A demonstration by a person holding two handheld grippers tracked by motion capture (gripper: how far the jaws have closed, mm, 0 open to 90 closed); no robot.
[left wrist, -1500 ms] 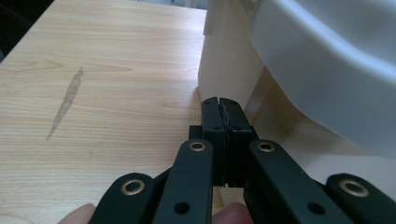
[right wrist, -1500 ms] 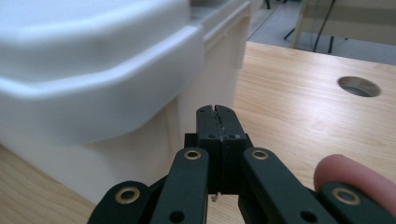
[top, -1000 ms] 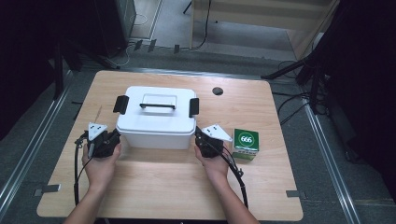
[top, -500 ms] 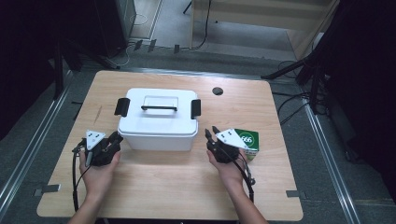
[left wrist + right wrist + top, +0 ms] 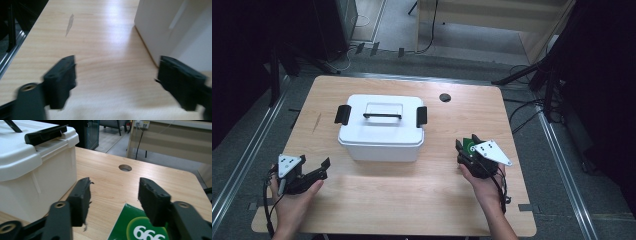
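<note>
— Near the lower right of the high view, what sits under the right gripper (image 5: 468, 146)?

— A small green box (image 5: 468, 144), printed "666", lying flat on the table (image 5: 412, 210). In the right gripper view the green box (image 5: 130, 227) sits just below and between the two jaws, which stand spread wide and touch nothing.

— So which step is this?

— I judge it to be the approach to the green box: the gripper is lined up over it but has not closed. The next move calls for lowering until the jaws flank its two edges, then squeezing.

— And the other hand?

— The left gripper (image 5: 314, 170) sits at the lower left of the high view, jaws apart and empty. In its own view the white bin (image 5: 175, 27) rises at the upper right, close by the right-hand jaw.

— Where is that bin overall?

— At the centre of the high view, the white bin (image 5: 382, 127) stands with its lid (image 5: 382, 112) on and both black latches down, well apart from the green box.
</note>
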